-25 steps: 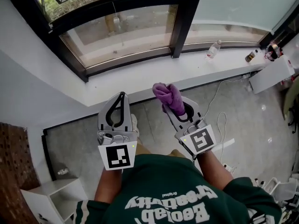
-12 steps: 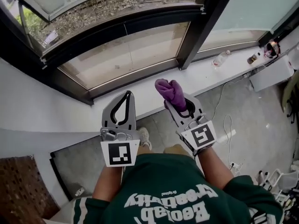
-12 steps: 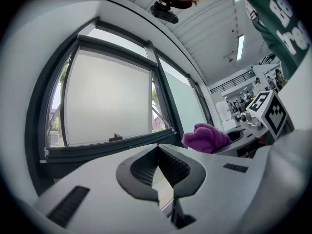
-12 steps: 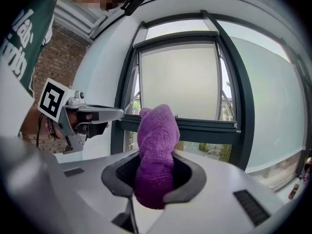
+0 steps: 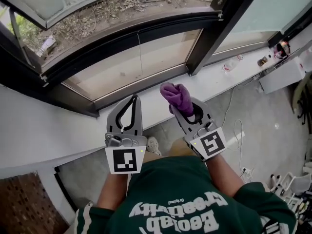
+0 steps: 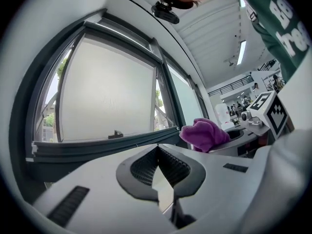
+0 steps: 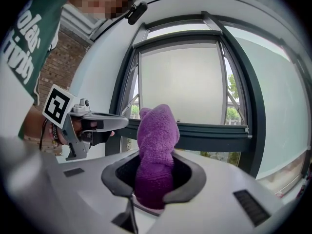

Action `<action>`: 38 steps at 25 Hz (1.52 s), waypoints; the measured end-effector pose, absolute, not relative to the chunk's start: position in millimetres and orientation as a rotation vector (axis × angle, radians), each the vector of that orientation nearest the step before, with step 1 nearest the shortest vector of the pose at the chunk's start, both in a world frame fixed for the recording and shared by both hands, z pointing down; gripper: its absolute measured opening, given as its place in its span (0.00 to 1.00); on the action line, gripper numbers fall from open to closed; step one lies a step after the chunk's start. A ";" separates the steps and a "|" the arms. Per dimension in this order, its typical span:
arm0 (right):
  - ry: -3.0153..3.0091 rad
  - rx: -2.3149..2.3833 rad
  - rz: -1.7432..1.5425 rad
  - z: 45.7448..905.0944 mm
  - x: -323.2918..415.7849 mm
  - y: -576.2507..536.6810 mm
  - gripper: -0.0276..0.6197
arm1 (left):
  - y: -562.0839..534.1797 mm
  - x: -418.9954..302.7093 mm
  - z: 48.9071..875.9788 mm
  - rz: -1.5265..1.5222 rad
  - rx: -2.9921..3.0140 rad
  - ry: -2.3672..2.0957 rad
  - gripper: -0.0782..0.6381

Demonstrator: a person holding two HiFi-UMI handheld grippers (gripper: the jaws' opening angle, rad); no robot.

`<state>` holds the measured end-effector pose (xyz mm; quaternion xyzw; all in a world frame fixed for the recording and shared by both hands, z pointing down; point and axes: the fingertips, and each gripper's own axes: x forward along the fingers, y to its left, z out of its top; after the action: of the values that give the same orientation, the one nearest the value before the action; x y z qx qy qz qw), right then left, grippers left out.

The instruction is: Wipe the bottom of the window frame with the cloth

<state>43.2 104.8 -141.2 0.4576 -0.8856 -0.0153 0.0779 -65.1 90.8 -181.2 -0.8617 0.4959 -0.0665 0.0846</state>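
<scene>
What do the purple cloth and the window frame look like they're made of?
The cloth looks like a soft pile fabric, microfibre or terry: it has a fuzzy matte nap and bunches in rounded folds. The window frame is probably coated metal: it is dark grey and smooth, with straight crisp edges and a faint sheen. Plastic can't be ruled out.

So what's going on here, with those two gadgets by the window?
A person stands at a window with a hand-held gripper in each hand. The right gripper has a bunched purple cloth clamped between its fingers. The left gripper is shut on nothing. Both are held over the white sill, and the cloth looks short of the dark window frame, so wiping has not started.
</scene>
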 end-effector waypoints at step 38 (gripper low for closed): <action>-2.763 0.984 0.498 87.4 -81.5 34.4 0.23 | 26.6 -150.4 31.2 -0.407 -2.607 1.889 0.12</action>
<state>-81.5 34.4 87.4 0.3296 -0.9255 0.1670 0.0833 -150.4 26.6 31.2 -0.8024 0.5813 -0.1253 -0.0516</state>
